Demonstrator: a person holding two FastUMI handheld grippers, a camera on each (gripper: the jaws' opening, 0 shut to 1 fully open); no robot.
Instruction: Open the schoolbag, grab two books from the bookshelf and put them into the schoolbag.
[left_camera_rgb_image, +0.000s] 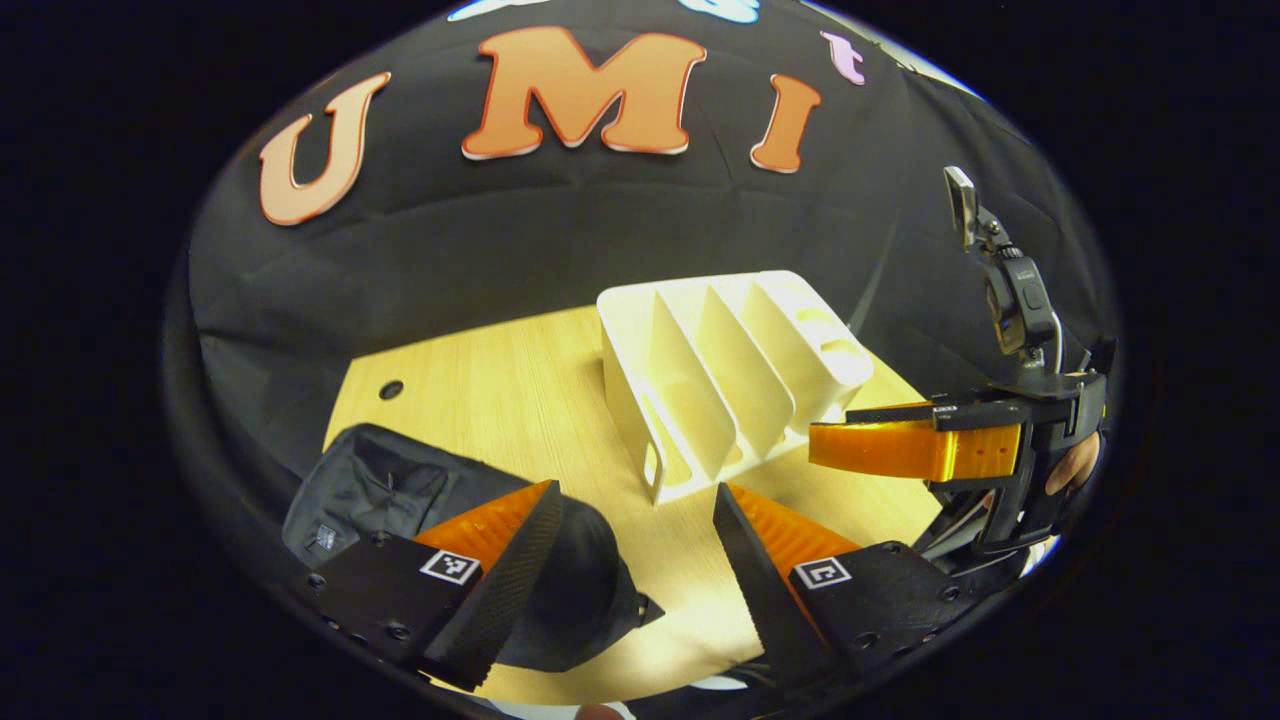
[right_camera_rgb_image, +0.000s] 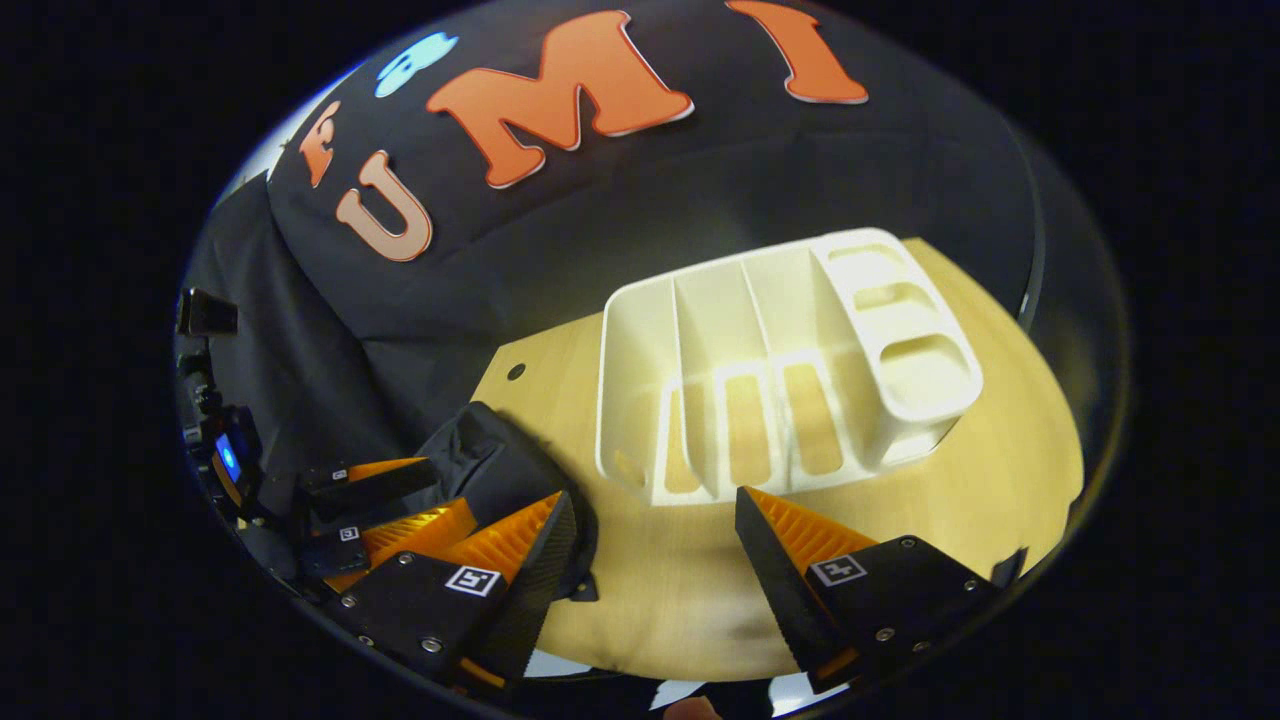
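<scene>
- Black bag (left_camera_rgb_image: 420, 500) is lying at lower left in the left gripper view, under the left gripper's (left_camera_rgb_image: 635, 545) spread fingers.
- White shelf (right_camera_rgb_image: 780, 370) is standing mid-frame, beyond the right gripper (right_camera_rgb_image: 655, 560), which is gaping with nothing held.

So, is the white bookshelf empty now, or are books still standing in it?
Empty. The white bookshelf shows bare slots between its dividers in both views, with the wooden table visible through its front openings.

The schoolbag (left_camera_rgb_image: 370, 490) lies partly hidden behind the left claw (left_camera_rgb_image: 630, 520), its contents too dark to tell.
</scene>
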